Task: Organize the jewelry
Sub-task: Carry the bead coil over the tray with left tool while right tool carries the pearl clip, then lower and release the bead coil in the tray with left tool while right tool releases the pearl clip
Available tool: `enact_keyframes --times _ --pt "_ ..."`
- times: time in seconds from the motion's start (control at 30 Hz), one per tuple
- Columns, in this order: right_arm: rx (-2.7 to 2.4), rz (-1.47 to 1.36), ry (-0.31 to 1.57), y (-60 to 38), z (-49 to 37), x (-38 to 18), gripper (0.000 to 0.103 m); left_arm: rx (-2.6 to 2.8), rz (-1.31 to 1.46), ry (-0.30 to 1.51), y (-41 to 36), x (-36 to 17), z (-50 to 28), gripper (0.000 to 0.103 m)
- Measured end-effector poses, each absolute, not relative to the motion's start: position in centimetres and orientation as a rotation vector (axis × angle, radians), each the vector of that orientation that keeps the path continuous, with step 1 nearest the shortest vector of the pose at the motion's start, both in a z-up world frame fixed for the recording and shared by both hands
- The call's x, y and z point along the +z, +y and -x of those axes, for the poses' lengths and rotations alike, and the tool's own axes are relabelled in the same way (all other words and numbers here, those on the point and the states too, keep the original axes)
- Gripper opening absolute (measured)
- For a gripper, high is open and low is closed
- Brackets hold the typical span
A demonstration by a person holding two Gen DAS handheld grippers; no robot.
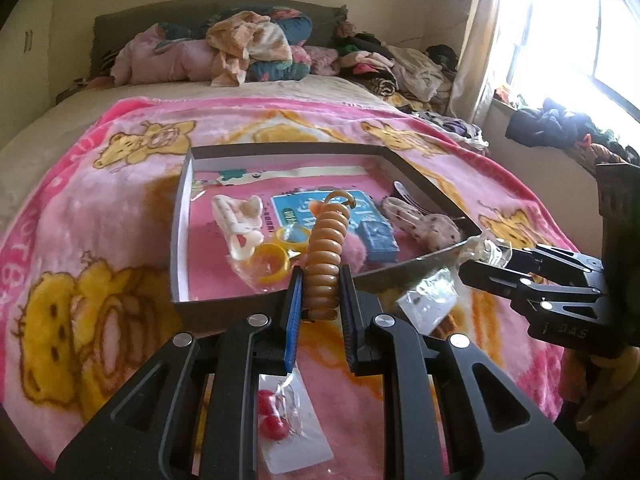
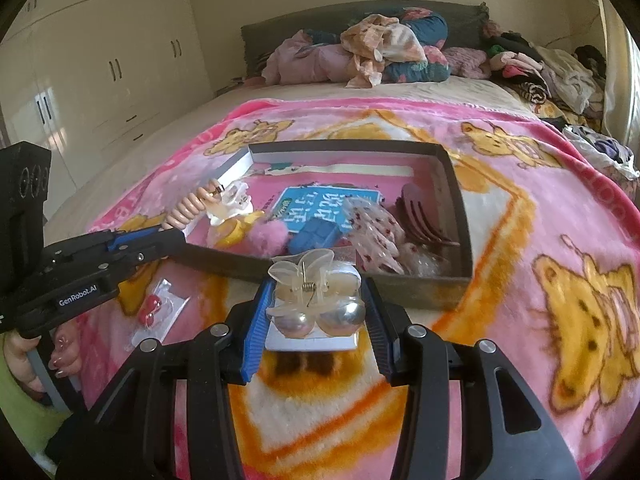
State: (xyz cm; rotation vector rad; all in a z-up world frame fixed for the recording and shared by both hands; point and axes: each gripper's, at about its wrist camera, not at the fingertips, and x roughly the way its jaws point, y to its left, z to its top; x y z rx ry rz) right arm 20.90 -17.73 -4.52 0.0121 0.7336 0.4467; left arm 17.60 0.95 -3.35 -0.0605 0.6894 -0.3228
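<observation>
My left gripper (image 1: 321,276) is shut on a tan spiral coil band (image 1: 325,248), held upright over the near wall of a dark shallow box (image 1: 280,147). In the right wrist view that gripper (image 2: 172,236) and the coil (image 2: 190,208) sit at the box's (image 2: 456,200) left near corner. My right gripper (image 2: 317,284) is shut on a translucent flower claw clip (image 2: 314,276), just in front of the box's near wall. Below it a white card with two pearl earrings (image 2: 320,322) lies on the blanket. My right gripper (image 1: 480,264) also shows at the right of the left wrist view.
The box holds a white claw clip (image 1: 240,220), yellow rings (image 1: 272,260), a pink pompom (image 2: 268,236), a small blue box (image 2: 314,234), a spotted clip (image 2: 372,232) and a brown clip (image 2: 420,220). A packet of red earrings (image 2: 150,308) lies on the pink bear blanket (image 2: 520,220). Clothes are piled at the headboard.
</observation>
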Motion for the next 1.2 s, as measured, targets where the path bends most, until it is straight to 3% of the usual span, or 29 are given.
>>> enact_keyframes --times 1.2 --pt "0.357 -0.016 0.723 -18.4 -28.0 -4.2 0.042 -0.299 0.076 0.714 -0.3 -4.3 -24.2 0.011"
